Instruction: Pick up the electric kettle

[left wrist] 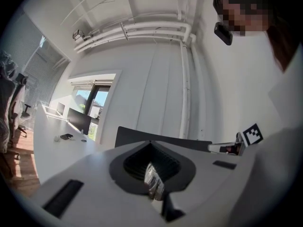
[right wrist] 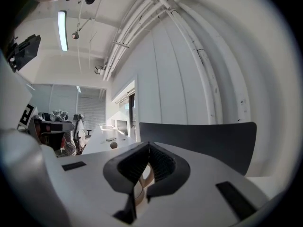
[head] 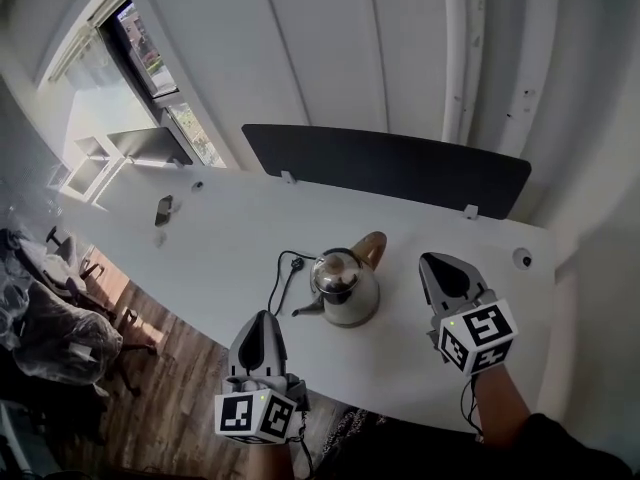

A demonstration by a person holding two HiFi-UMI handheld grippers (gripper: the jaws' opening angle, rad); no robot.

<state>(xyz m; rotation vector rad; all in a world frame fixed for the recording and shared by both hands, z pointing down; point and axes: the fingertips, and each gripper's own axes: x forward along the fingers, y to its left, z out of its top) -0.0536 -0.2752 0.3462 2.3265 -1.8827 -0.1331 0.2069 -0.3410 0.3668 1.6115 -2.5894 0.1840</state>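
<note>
- The long white table [head: 230,238] lies under both tongs and stretches away ahead of them and off to the left.
- A dark grey divider panel [head: 400,168] stands upright along the table's far edge, well beyond the tips of both tongs. It fills the background of the right gripper view.
- The right tongs [head: 430,263], white with dark pads and a marker cube at the rear, hang over the table. They are clenched, the pads meeting at the tip, and they grasp nothing.
- The left tongs [head: 263,318] are built the same way and sit at the table's near edge. They too are clenched tip to tip and are empty. In the left gripper view only a sliver of shiny metal shows through the notch behind their tip.
- The rounded stainless-steel electric kettle [head: 345,288], with a curved brown handle, stands upright on the table between the two tongs. It is ahead and to the right of the left tongs and just left of the right tongs, touching neither. Its spout points towards the left tongs and its handle is on the side of the right tongs.
- A black power cord [head: 283,278] with a plug loops on the table just ahead of the left tongs, beside the kettle.
- A small flat dark object [head: 163,210] lies well ahead and to the left of the left tongs.
- A round cable hole [head: 523,259] sits to the right of the right tongs.
</note>
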